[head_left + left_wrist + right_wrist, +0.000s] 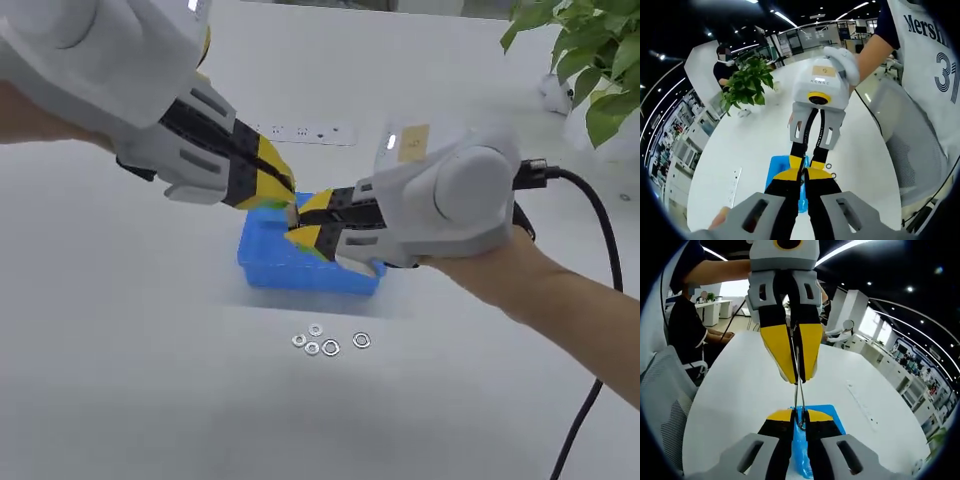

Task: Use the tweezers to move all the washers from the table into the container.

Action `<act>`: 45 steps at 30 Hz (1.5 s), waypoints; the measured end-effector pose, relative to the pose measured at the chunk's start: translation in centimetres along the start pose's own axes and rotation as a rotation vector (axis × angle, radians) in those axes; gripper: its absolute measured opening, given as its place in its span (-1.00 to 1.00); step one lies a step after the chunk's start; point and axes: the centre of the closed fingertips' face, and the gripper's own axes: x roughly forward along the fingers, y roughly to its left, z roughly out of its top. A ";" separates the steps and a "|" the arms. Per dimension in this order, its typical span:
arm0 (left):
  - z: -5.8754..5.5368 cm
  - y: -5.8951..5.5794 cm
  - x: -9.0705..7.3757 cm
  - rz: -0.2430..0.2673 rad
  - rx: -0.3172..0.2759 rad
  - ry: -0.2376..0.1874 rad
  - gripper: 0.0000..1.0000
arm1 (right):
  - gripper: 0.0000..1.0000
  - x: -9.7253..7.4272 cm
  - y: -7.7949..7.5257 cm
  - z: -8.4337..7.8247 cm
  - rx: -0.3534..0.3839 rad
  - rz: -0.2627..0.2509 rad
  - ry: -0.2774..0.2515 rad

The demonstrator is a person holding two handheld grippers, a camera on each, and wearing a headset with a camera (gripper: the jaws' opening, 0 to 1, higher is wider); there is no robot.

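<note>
Yellow fingers (812, 347) around slim metal tweezers (796, 395)

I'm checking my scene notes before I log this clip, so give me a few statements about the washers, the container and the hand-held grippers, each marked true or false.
1. Five washers lie on the table in front of the container. True.
2. The container is red. False: it is blue.
3. The tweezers run from the left hand-held gripper to the right hand-held gripper. True.
4. The two hand-held grippers sit at opposite ends of the table. False: their tips meet just above the container.
5. A leafy plant stands at the far right of the table. True.
</note>
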 end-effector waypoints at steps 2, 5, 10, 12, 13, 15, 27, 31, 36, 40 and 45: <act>0.0 0.7 0.3 0.008 0.002 -0.005 -0.87 | -0.81 0.1 -0.7 -0.2 -0.010 -0.006 0.005; -0.3 1.6 0.8 0.016 0.002 -0.006 -0.87 | -0.81 0.4 -1.8 -0.7 -0.011 -0.011 0.012; -1.4 2.9 1.9 0.001 -0.018 -0.008 -0.87 | -0.81 1.2 -2.6 -1.7 -0.005 -0.015 0.026; -1.9 3.1 2.3 -0.006 -0.022 -0.004 -0.87 | -0.81 1.7 -2.8 -2.3 0.005 -0.010 0.030; -2.2 3.2 2.5 -0.012 -0.025 -0.001 -0.87 | -0.81 1.9 -2.8 -2.6 0.009 -0.007 0.033; -3.0 3.4 3.2 -0.020 -0.031 0.012 -0.87 | -0.81 2.8 -3.2 -3.7 0.015 0.000 0.045; -6.5 4.3 6.7 -0.076 -0.096 0.042 -0.86 | -0.81 5.3 -3.2 -7.4 0.099 0.038 0.065; -6.9 4.2 7.4 -0.089 -0.106 0.046 -0.86 | -0.81 5.4 -3.1 -8.1 0.112 0.046 0.073; -7.1 3.9 7.9 -0.102 -0.108 0.057 -0.86 | -0.81 5.5 -2.7 -8.5 0.131 0.054 0.075; -7.3 3.7 8.1 -0.110 -0.103 0.066 -0.86 | -0.81 5.6 -2.5 -8.8 0.135 0.053 0.077; -7.4 3.6 8.3 -0.117 -0.107 0.067 -0.86 | -0.81 5.7 -2.5 -9.0 0.146 0.050 0.078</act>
